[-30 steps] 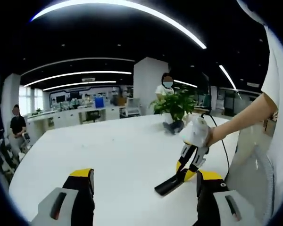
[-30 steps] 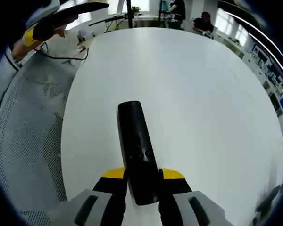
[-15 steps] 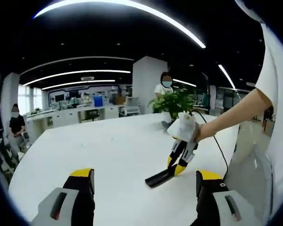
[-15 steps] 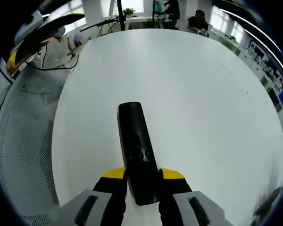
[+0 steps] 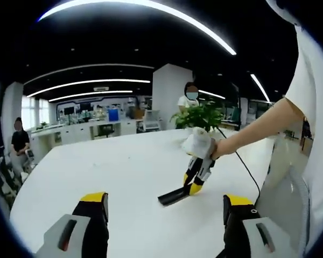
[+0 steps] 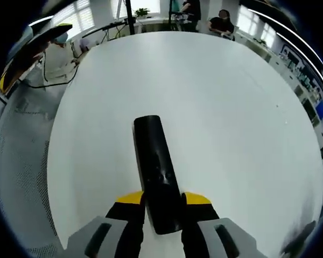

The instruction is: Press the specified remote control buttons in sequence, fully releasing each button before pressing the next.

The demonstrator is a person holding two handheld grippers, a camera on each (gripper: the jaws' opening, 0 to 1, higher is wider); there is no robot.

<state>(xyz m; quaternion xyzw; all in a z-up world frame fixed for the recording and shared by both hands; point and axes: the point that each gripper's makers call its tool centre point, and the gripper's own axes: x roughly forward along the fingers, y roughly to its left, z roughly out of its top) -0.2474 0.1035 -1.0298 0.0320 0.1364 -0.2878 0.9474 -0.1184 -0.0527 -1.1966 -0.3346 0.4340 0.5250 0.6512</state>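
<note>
A black remote control point(image 6: 155, 164) sticks out forward from my right gripper point(image 6: 162, 208), whose yellow-tipped jaws are shut on its near end. Small buttons show on its top face. In the left gripper view the same remote point(image 5: 172, 196) slants down toward the white table point(image 5: 124, 172), held by the right gripper point(image 5: 194, 179) at the end of a person's bare arm point(image 5: 253, 131). My left gripper point(image 5: 164, 217) stands open at the table's near edge, jaws wide apart with nothing between them. It is short of the remote.
A potted plant point(image 5: 201, 115) stands on the table behind the right gripper. A mesh chair point(image 6: 16, 161) and a black cable point(image 6: 48, 80) lie off the table's left side in the right gripper view. People sit at desks in the background.
My right gripper has carried the remote leftward, farther over the table in the left gripper view. The left gripper has stayed open and still.
</note>
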